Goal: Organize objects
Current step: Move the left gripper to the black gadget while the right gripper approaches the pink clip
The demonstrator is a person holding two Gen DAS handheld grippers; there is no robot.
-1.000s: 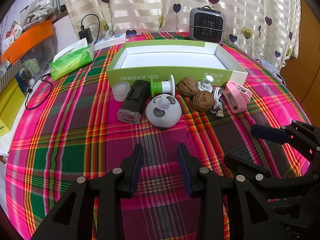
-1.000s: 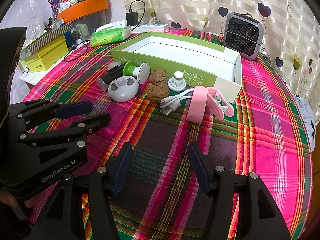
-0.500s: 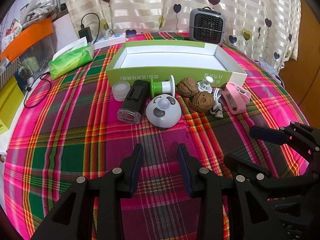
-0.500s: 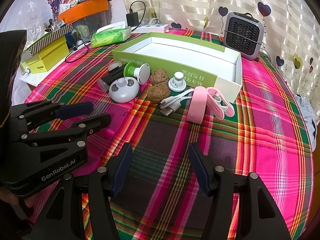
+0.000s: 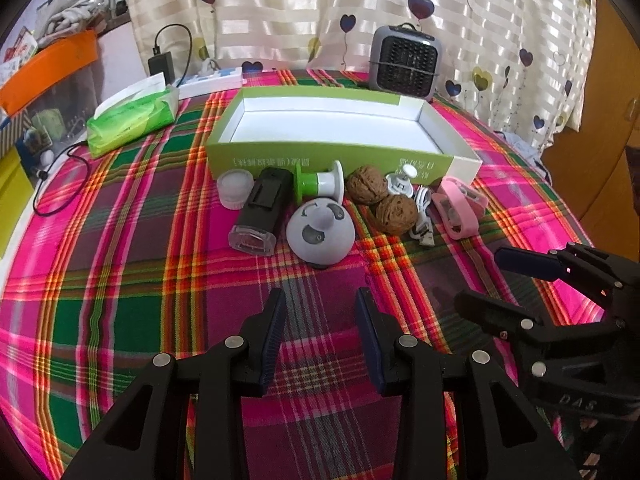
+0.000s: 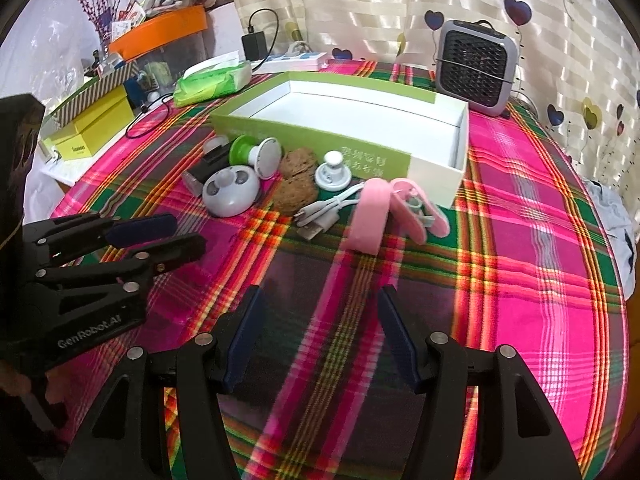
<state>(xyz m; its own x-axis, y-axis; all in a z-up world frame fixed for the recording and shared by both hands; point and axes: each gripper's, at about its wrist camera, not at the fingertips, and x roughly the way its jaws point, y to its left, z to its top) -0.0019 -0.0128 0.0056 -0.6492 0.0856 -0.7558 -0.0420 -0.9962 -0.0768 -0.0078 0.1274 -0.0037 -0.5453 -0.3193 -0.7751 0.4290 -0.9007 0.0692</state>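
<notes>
A green-and-white open box [image 5: 304, 156] [image 6: 360, 148] lies empty on the plaid tablecloth. In front of it sits a row of small objects: a clear cap [image 5: 235, 188], a black device [image 5: 262, 210], a green-white spool [image 5: 320, 184] [image 6: 254, 154], a grey dome gadget [image 5: 320, 232] [image 6: 230, 192], two walnuts [image 5: 396, 214] [image 6: 296, 194], a white knob [image 5: 402, 182] [image 6: 333, 172], a white cable [image 5: 422, 216] [image 6: 328, 214] and a pink case [image 5: 458, 208] [image 6: 396, 212]. My left gripper [image 5: 320, 332] [image 6: 158, 236] is open and empty, short of the dome. My right gripper [image 6: 320, 336] [image 5: 496, 276] is open and empty, short of the pink case.
A grey heater [image 5: 404, 62] [image 6: 476, 72] stands behind the box. A green tissue pack [image 5: 132, 124] [image 6: 212, 80], a charger with cable [image 5: 160, 64] and a power strip [image 5: 212, 80] lie at the back left. Yellow boxes [image 6: 92, 124] sit off the table's left edge.
Both grippers have crept slightly forward toward the row of objects. Both stay open and nothing on the table has moved.
</notes>
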